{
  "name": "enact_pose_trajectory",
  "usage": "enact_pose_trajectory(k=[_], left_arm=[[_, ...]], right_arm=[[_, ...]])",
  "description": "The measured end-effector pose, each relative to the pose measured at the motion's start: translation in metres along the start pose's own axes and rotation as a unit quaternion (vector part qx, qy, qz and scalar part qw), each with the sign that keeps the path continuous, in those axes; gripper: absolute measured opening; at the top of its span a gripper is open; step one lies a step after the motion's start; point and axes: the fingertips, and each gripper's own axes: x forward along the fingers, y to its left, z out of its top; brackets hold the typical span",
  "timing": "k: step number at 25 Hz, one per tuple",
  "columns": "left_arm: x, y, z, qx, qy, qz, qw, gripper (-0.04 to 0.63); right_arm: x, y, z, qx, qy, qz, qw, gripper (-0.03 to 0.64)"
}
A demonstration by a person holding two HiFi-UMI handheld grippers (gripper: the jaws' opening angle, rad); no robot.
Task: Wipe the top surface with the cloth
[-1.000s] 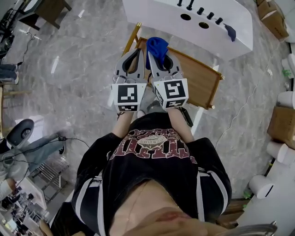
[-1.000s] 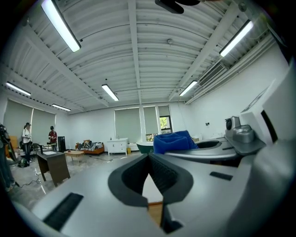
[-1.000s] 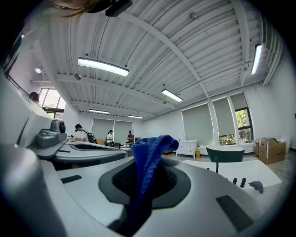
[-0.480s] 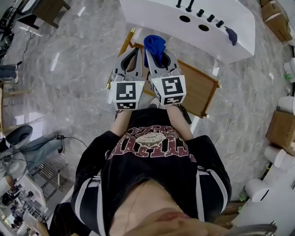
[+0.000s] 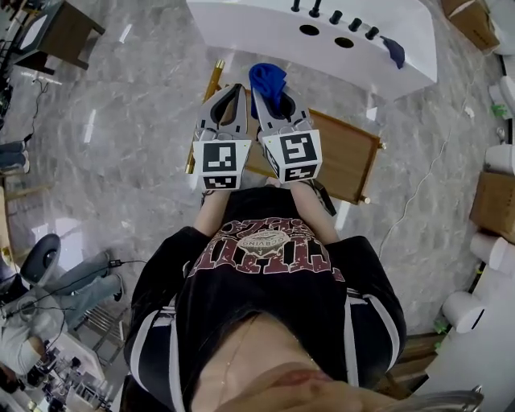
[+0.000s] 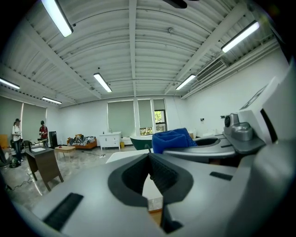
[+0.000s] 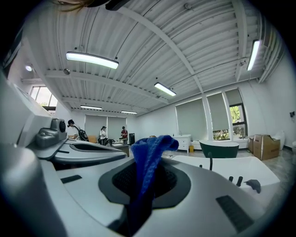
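Observation:
A blue cloth (image 5: 268,80) sticks up from my right gripper (image 5: 262,95), which is shut on it; in the right gripper view the cloth (image 7: 150,155) rises from between the jaws. Right beside it my left gripper (image 5: 240,95) is shut with nothing in it, its tips (image 6: 149,157) meeting. Both are held level over the near left corner of a wooden table (image 5: 346,153) with brass legs. Just beyond stands a white unit (image 5: 241,24) with a flat top, black knobs (image 5: 334,16) and a small dark blue item (image 5: 393,51).
Grey marble floor lies all round. Cardboard boxes (image 5: 492,201) and white rolls (image 5: 463,310) stand at the right. A dark side table (image 5: 60,32) is at the far left. A seated person (image 5: 32,322) is at lower left. A green bathtub (image 7: 219,149) stands far off.
Both grippers, with the cloth, have moved forward a little, toward the white unit. The wooden table now lies closer under them. Neither gripper's state has changed.

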Motion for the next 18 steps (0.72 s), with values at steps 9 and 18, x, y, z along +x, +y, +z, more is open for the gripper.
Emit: enact_pose_trajectory(k=[9, 18], left_arm=[[0.027, 0.04, -0.012, -0.005, 0.01, -0.061, 0.9981, 0.049], [0.044, 0.072, -0.049, -0.032, 0.036, -0.113, 0.9925, 0.049]], right_arm=[[0.046, 0.003, -0.006, 0.008, 0.019, -0.061, 0.998, 0.064], [0.08, 0.016, -0.033, 0.017, 0.057, -0.114, 0.992, 0.064]])
